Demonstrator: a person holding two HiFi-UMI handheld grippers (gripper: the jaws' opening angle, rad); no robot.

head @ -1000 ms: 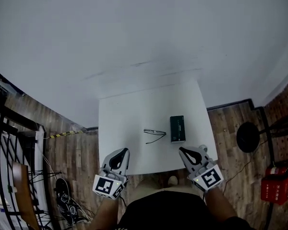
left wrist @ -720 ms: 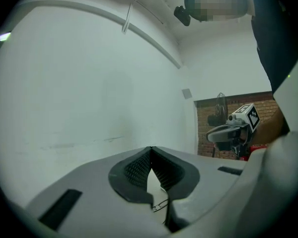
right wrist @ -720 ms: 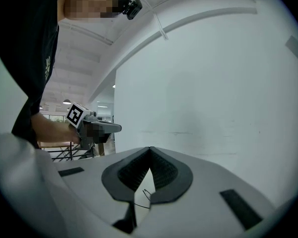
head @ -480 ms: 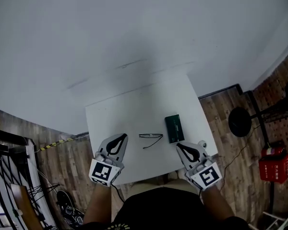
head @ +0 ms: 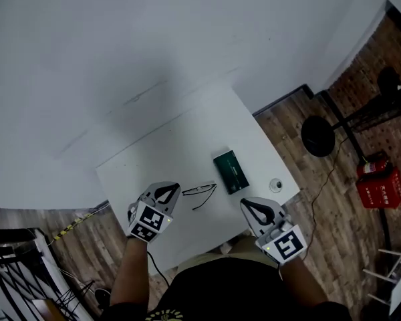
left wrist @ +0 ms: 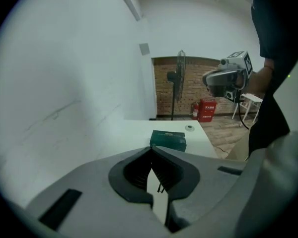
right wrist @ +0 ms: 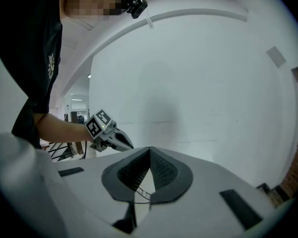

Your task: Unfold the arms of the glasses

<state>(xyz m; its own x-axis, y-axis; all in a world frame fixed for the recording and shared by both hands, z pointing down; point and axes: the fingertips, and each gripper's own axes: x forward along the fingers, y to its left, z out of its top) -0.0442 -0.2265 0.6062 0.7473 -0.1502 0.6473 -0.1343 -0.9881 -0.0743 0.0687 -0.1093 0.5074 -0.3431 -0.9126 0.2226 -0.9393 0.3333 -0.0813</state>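
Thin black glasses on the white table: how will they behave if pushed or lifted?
The glasses look like thin wire, so probably very light and likely to skid on the smooth white table when nudged. They lie flat, so rolling seems unlikely. Such slender arms probably flex or bend under a hard pinch.

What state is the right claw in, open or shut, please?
Shut: the right claw has its tips together, nothing gripped between them.

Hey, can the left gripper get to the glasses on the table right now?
Probably yes. The left gripper is just beside the glasses, with only bare table between; the green case lies beyond. Its jaws are shut, though.
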